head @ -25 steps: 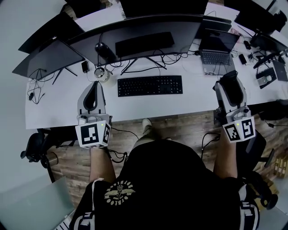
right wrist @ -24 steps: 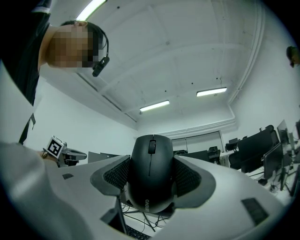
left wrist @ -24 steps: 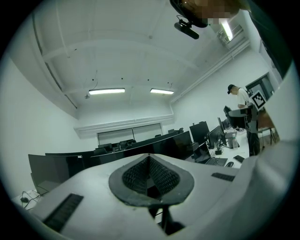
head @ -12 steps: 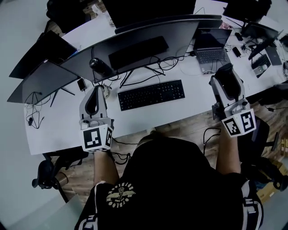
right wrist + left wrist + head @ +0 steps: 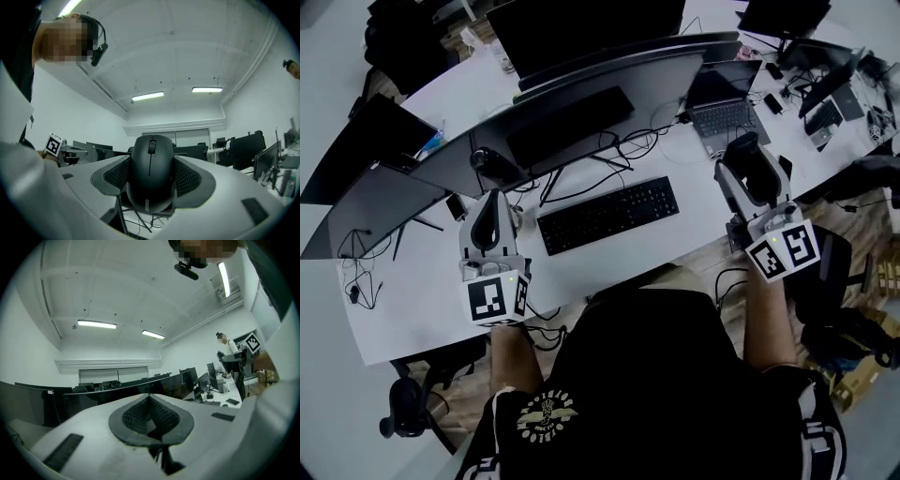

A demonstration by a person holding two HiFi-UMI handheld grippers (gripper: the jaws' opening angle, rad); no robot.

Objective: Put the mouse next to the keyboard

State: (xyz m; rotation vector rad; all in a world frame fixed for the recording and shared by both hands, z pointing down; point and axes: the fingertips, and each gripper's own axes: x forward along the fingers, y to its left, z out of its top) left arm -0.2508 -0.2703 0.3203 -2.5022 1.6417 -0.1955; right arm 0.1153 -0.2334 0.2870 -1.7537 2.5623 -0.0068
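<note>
Right of the keyboard [image 5: 607,214], above the bare desk [image 5: 698,220], you are holding the right gripper [image 5: 742,150] with its jaws clamping the mouse [image 5: 151,164] by its sides. That side grip is leaving the underside free for a set-down beside the keyboard, judged not yet done. Your left gripper [image 5: 490,202] is hovering off the keyboard's left end, jaws pressed together on nothing, keeping clear. Both tools are pointing away from you, noses tilting upward.
</note>
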